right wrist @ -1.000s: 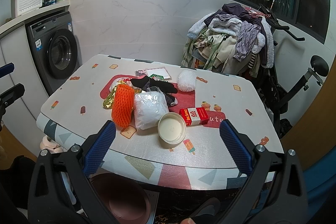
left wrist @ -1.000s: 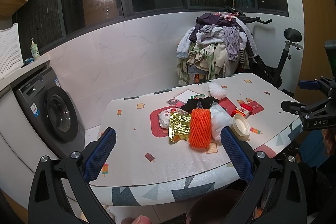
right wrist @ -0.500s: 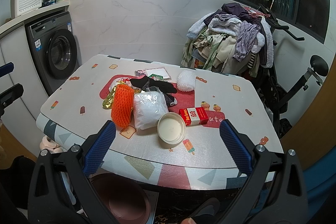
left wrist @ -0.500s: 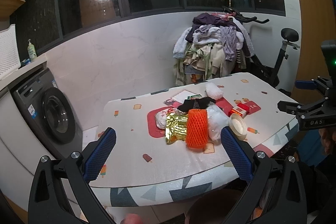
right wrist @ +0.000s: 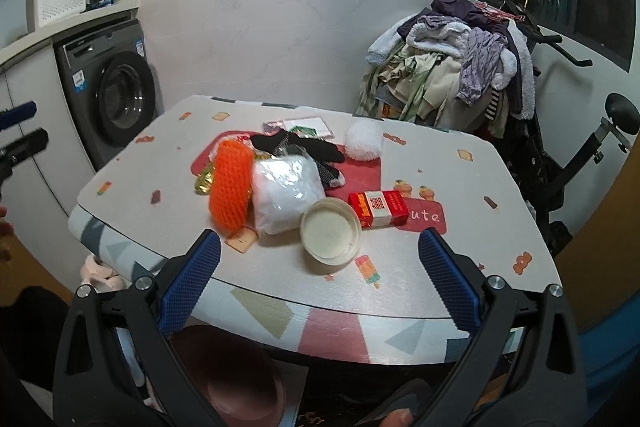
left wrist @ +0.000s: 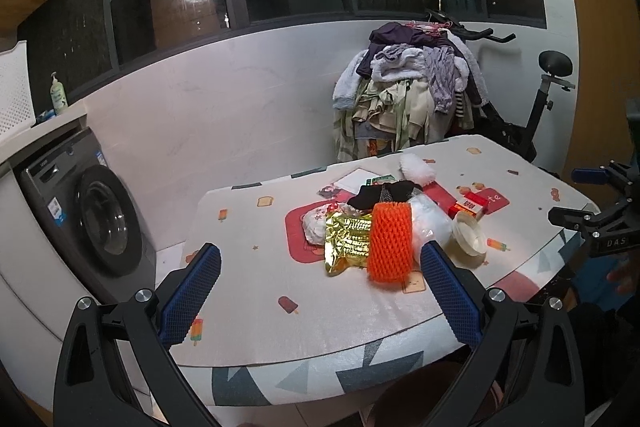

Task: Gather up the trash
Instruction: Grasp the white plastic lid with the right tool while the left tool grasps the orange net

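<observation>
A patterned tabletop (right wrist: 460, 259) carries a clutter near its middle: orange foam net (right wrist: 230, 183), clear plastic bag (right wrist: 286, 189), gold wrapper (left wrist: 348, 245), white lid (right wrist: 330, 230), red box (right wrist: 378, 207), black cloth (right wrist: 298, 147), white fluffy ball (right wrist: 363, 139).

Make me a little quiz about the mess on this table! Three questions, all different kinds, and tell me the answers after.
1. True or false: the left hand-held gripper is shut on the orange foam net.
2. What lies right beside the white round lid?
A. the red box
B. a green bottle
C. a spoon
3. Fill in: the fluffy white ball sits on the table toward the ___ side, near the pile of clothes.

Key:
1. False. Both it and the right hand-held gripper are open and hold nothing.
2. A.
3. Far.
</observation>
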`<state>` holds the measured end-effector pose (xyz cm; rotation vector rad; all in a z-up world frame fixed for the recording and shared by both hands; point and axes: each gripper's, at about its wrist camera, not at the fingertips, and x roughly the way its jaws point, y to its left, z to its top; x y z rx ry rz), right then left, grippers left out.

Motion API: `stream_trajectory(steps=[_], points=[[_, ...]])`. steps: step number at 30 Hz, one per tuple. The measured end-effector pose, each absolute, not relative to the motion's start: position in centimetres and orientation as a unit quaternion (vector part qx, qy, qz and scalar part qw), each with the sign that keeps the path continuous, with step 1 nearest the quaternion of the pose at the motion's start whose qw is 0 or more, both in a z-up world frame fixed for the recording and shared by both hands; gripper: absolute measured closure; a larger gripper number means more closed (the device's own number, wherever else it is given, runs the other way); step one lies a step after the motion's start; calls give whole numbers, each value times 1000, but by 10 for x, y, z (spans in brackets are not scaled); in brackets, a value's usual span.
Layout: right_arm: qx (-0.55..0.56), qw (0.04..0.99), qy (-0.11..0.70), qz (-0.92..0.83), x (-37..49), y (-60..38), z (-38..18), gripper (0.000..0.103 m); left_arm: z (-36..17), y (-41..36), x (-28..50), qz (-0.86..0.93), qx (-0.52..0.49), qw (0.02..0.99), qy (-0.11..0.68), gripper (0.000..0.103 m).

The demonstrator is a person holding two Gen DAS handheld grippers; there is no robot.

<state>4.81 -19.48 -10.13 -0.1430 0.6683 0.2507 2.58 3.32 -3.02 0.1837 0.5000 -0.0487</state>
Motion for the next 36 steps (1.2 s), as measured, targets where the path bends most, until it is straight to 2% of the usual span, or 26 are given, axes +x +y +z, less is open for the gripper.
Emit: stream_trajectory(steps=[4, 14, 21, 32, 33, 34, 36], points=[[-60, 920, 367, 124, 63, -199, -125, 6, -46, 35, 35, -38, 83, 958, 270, 5], [-7, 910, 388, 146, 126, -213, -179, 6, -88, 36, 70, -32, 63, 942, 327, 5], [10, 892, 411, 188, 181, -201, -217, 6, -100, 42, 87, -28, 42, 940, 339, 5], [67, 866, 448, 214, 220, -200, -255, 6, -115, 35, 107, -48, 38, 932, 358, 5], [71, 865, 446, 217, 220, -200, -255, 6, -116, 33, 108, -52, 39, 932, 358, 5], [72, 866, 444, 217, 219, -199, -255, 15, -117, 31, 110, -54, 39, 931, 358, 5], [70, 870, 439, 215, 216, -199, -253, 16, -119, 28, 112, -63, 39, 931, 357, 5]])
